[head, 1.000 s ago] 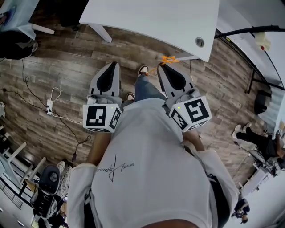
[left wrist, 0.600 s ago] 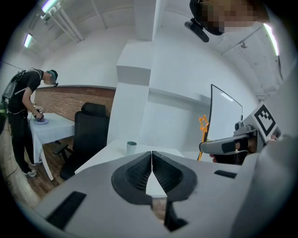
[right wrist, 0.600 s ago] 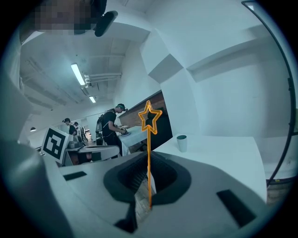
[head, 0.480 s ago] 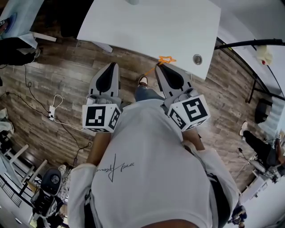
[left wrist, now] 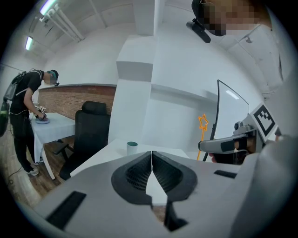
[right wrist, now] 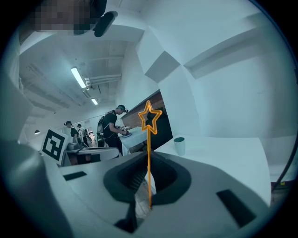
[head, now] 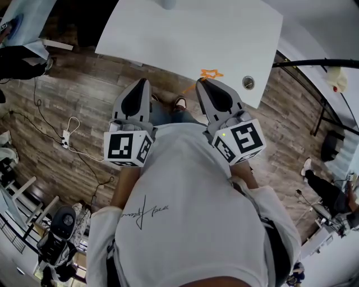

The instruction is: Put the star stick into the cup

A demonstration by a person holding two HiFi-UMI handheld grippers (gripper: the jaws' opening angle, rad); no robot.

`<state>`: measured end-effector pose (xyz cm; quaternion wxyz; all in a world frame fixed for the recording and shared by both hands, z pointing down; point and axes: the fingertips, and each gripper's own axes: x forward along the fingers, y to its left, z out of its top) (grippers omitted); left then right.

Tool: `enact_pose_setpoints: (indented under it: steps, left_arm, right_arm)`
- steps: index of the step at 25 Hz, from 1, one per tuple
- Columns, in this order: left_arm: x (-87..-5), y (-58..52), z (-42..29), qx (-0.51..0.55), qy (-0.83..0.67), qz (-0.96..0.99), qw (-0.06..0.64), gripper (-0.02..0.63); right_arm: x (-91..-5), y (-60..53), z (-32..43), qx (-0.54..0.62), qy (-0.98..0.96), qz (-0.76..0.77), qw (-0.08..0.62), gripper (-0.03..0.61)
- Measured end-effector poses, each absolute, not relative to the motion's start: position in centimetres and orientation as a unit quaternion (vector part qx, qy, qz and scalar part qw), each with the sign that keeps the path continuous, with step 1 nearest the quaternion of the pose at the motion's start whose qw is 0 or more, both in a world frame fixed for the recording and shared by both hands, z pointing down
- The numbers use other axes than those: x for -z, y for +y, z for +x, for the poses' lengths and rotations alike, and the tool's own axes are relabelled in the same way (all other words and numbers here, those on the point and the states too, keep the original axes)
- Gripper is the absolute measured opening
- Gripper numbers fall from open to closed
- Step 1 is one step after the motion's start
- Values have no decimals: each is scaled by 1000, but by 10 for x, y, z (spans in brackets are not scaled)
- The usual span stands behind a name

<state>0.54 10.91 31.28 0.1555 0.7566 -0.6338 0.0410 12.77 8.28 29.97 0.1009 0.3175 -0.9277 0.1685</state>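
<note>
Since a second ago the white bench (head: 168, 39) has slid lower in the head view, so the star of the star stick (head: 211, 73) now lies over the bench top rather than over the wooden floor (head: 73, 101) by its edge; both grippers sit side by side in the middle of the frame, much as before; the left gripper (head: 141, 82) points at the floor just short of the bench edge; the right gripper (head: 200, 82) reaches that edge, the orange stick jutting from its tip toward upper right; the cup (head: 168, 3) shows only as a sliver at the top edge of the frame, well apart from the star; a round hole (head: 247, 82) sits near the bench's right-hand corner.

Left gripper view: the jaws are pressed together with nothing between them; the cup stands on the bench just above them, centre frame; the star stick rises upright at right, held in the other gripper; a black chair (left wrist: 91, 125) stands at left, and a person (left wrist: 21, 116) works at another table (left wrist: 53, 128) at far left.

Right gripper view: the jaws are clenched on the stick's lower end; the stick stands upright, star at centre; the cup is on the bench to its right, apart from it.
</note>
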Motion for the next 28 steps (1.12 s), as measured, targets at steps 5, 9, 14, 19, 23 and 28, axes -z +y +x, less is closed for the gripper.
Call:
enact_pose_setpoints:
  steps: [5, 9, 14, 19, 23, 28]
  left_arm:
    - [-318, 102, 1, -42, -627, 760, 163, 14]
    - [-322, 87, -3, -36, -618, 767, 167, 14]
    - [-326, 63, -13, -44, -601, 781, 163, 14]
    - [-330, 35, -19, -41, -591, 788, 170, 14]
    - [-329, 13, -32, -44, -580, 796, 169, 14]
    - [-328, -17, -46, -48, -569, 803, 171, 14]
  right_arm:
    - [-300, 72, 126, -165, -924, 328, 104, 17]
    - [-300, 61, 123, -160, -921, 339, 108, 17]
    - [-297, 43, 111, -158, -919, 345, 111, 17]
    - [-294, 18, 109, -156, -912, 363, 109, 17]
    - [-293, 0, 94, -162, -908, 371, 108, 17]
    - [-296, -25, 81, -171, -902, 382, 109, 17]
